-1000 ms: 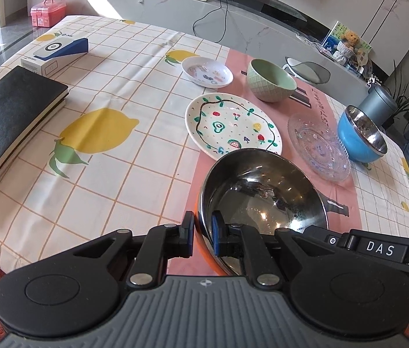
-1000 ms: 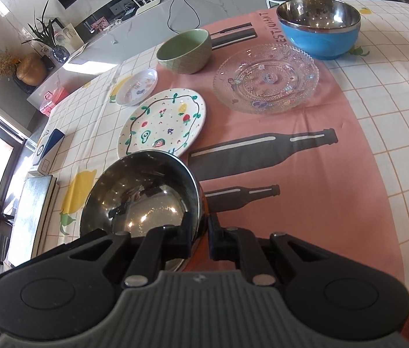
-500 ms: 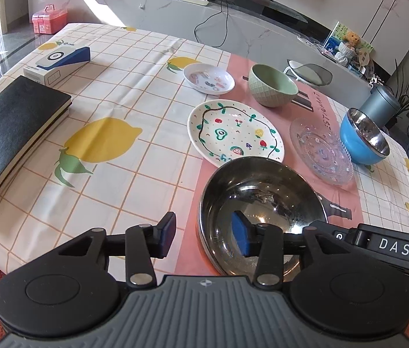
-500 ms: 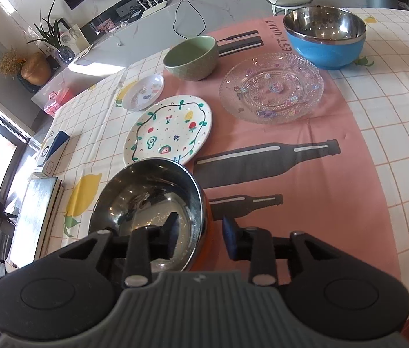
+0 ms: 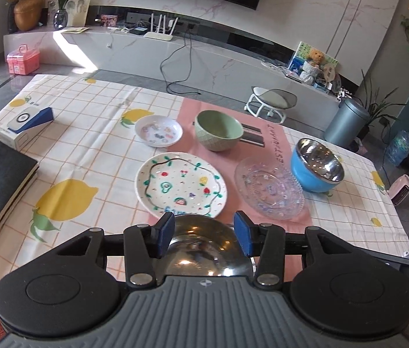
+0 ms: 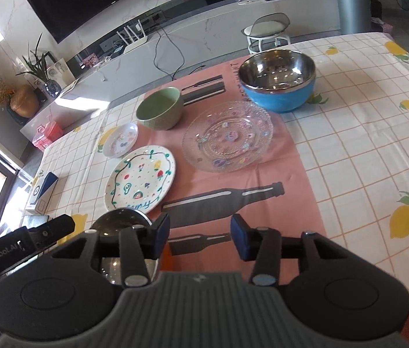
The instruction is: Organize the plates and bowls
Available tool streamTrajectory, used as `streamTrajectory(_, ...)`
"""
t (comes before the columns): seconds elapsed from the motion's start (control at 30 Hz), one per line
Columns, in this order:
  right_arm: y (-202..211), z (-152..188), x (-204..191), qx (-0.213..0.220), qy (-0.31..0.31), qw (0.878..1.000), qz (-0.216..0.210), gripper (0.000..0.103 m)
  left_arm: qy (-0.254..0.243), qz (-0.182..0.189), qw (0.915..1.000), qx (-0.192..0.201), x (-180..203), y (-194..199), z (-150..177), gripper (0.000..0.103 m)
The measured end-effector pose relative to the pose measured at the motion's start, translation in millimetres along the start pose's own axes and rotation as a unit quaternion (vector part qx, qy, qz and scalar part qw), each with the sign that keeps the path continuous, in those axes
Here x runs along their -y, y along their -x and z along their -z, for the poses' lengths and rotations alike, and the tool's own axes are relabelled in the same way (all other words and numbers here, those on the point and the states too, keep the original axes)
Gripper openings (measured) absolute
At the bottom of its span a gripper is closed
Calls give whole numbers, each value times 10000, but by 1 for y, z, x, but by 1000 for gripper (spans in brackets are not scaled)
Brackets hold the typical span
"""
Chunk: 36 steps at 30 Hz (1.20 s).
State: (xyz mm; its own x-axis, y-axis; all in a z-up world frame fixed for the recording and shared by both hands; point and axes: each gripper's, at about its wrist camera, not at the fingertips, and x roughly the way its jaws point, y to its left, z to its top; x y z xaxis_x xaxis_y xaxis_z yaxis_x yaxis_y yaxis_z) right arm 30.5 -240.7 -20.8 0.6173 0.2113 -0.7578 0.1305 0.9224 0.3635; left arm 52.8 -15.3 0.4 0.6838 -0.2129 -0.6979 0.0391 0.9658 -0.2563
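"GenRobot.AI" on left hand-held gripper [image 6: 24, 246]

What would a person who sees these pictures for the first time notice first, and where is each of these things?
The eye falls first on the white plate painted with fruits at the middle of the lemon-print tablecloth, with the clear glass plate to its right. Behind the glass plate stands the blue bowl with a shiny steel inside, and the green bowl sits farther back. Nearest the camera, a steel bowl lies under the open left gripper.

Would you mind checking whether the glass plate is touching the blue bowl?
Apart. The right wrist view shows a strip of pink cloth between the glass plate and the blue bowl.
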Motion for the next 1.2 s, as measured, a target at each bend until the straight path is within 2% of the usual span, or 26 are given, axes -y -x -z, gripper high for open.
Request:
streamTrajectory(0.13, 6, -10, 27, 97, -245, 9995, 164, 47, -115, 298, 9994, -100, 28, -10, -7, 53)
streamTrajectory(0.33, 11, -26, 62, 227, -476, 9980, 349, 47, -253, 532, 9979, -279, 67, -35, -18, 53)
streamTrajectory(0.6, 7, -58, 105, 319, -659, 9963, 446, 47, -220, 655, 9963, -517, 106, -76, -33, 53)
streamTrajectory(1.0, -33, -120, 144, 280, -965, 9940, 430, 46, 53, 665, 9945, -812, 139, -154, -64, 53)
streamTrajectory(1.2, -56, -156, 148, 283, -1083, 9924, 514, 42, 106, 425, 9941, -993, 147, -194, -85, 53)
